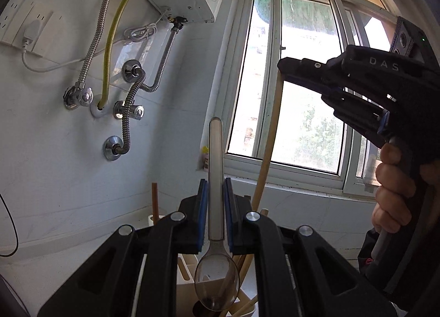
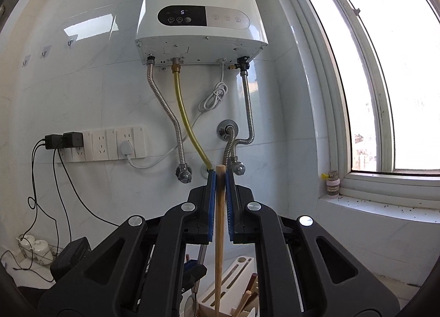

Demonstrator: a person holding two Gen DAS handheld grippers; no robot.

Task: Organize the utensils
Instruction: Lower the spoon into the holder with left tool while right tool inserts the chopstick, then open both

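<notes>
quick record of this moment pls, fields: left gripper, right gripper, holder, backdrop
left gripper: shut on metal spoon, bowl end down, handle up
right gripper: shut on wooden stick, held near upright
holder: pale slotted utensil block below both grippers, wooden utensils in it
backdrop: white water heater on the wall, window to the right

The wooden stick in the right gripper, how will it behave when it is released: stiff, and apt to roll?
The wooden stick looks straight and thin, so probably stiff and light. Its round shaft would likely roll on a flat surface. The right gripper pinches only its top, so it may swing.
</notes>
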